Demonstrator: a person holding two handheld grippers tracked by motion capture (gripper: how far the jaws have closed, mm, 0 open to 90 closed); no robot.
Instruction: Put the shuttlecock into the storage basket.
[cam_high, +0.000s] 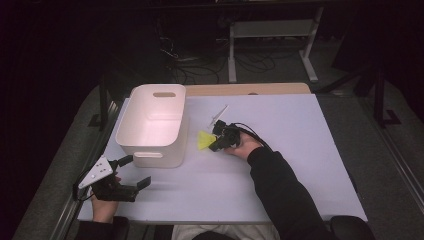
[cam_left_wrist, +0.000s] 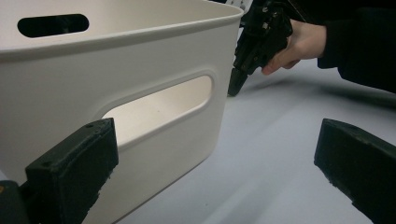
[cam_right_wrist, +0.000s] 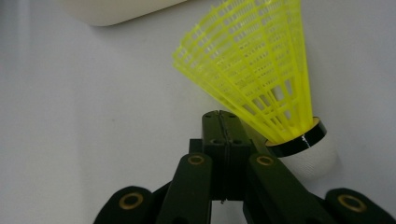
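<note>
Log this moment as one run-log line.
right gripper: shut beside yellow shuttlecock | left gripper: open, empty | white bin: on table

1. A white table top (cam_high: 300, 150) fills the middle of the high view, brightly and evenly lit.
2. Along its far edge a strip of bare light wood (cam_high: 250, 89) shows.
3. The floor (cam_high: 380, 150) around the table is grey and carpet-like, dimmer than the table.
4. Beyond the table stands a white metal frame (cam_high: 272, 40) with two legs on flat feet.
5. Dark cables (cam_high: 200, 67) lie tangled on the floor beside that frame.
6. A black stand (cam_high: 380, 100) rises at the right of the table, and a dark post (cam_high: 103, 107) stands at its left.
7. The back of the room lies in deep shadow; no wall or window can be made out.
</note>
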